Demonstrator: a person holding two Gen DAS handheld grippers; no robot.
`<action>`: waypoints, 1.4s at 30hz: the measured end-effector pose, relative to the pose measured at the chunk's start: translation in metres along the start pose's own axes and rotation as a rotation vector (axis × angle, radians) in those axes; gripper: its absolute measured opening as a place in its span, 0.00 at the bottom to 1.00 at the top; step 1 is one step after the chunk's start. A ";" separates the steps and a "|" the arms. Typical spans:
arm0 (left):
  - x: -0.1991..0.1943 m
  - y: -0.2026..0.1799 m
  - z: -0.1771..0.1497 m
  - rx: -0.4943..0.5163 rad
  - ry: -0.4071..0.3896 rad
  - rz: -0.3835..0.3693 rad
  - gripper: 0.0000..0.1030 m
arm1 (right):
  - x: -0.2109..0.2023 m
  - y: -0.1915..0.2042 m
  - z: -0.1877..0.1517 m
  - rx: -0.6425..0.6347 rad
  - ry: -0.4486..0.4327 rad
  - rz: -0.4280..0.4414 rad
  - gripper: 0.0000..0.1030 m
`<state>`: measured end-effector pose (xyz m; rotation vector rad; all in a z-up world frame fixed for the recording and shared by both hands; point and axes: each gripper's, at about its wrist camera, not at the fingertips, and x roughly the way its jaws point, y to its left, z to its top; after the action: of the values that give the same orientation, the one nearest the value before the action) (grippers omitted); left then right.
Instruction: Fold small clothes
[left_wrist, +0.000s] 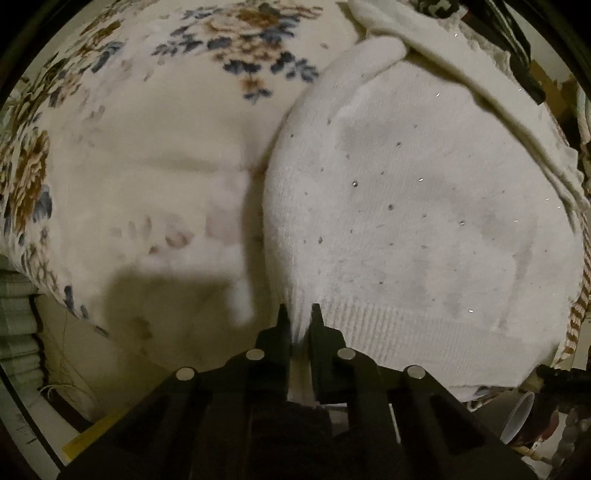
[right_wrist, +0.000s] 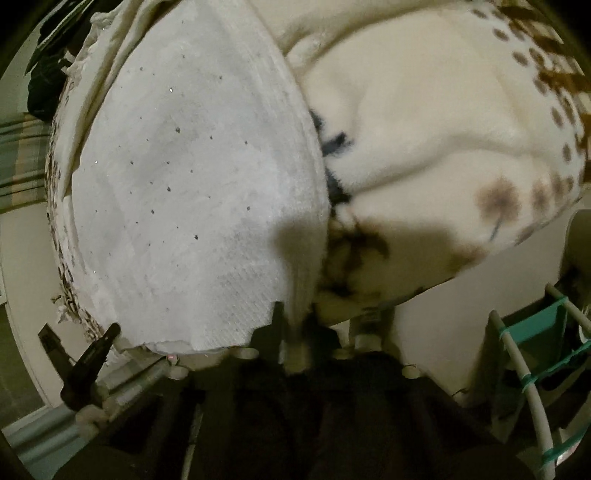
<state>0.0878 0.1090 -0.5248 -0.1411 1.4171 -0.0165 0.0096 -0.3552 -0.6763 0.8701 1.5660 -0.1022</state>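
Left gripper (left_wrist: 298, 314): fingers nearly closed, pinching the ribbed hem of the white knit sweater (left_wrist: 417, 206) at its left bottom corner; a strip of hem fabric runs down between the two black fingers

Right gripper (right_wrist: 295, 314): fingers also clenched on the sweater (right_wrist: 192, 184), gripping the ribbed hem band at the opposite corner. View is motion-blurred but fabric is visible between the finger tips

Sweater location: spread mostly flat on a cream floral blanket (left_wrist: 147, 147), body panel face up, small studs/sequins scattered over the knit, a few glinting. In the left wrist view the sweater fills the right half of frame, hem nearest the camera; a sleeve (left_wrist: 461, 70) lies folded diagonally across the upper part of the body. Faint greyish patches on the knit, can't tell if stains or shadow

Blanket (right_wrist: 424, 129): blue-and-brown flower print, brown dotted border at the edge in the right wrist view. It drapes over the edge of whatever carries it; can't tell if it's a desk or a bed

Periphery: white paper cup (left_wrist: 517, 417) on its side at lower right of the left wrist view; teal-and-white rack (right_wrist: 532, 354) at lower right of the right wrist view; the other gripper's black finger (right_wrist: 88, 354) shows at lower left, at the hem edge
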 end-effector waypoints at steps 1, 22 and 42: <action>-0.005 0.001 -0.004 -0.006 -0.006 -0.007 0.06 | -0.004 0.000 -0.002 0.004 -0.007 0.012 0.08; -0.107 -0.010 0.065 0.057 -0.076 -0.002 0.70 | -0.121 0.062 0.075 -0.104 -0.111 -0.072 0.71; 0.035 -0.248 0.416 0.467 -0.178 -0.054 0.44 | -0.037 0.371 0.434 -0.428 -0.303 -0.157 0.53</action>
<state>0.5213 -0.1034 -0.4714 0.2016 1.1980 -0.3683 0.5739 -0.3407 -0.5852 0.3752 1.3015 -0.0084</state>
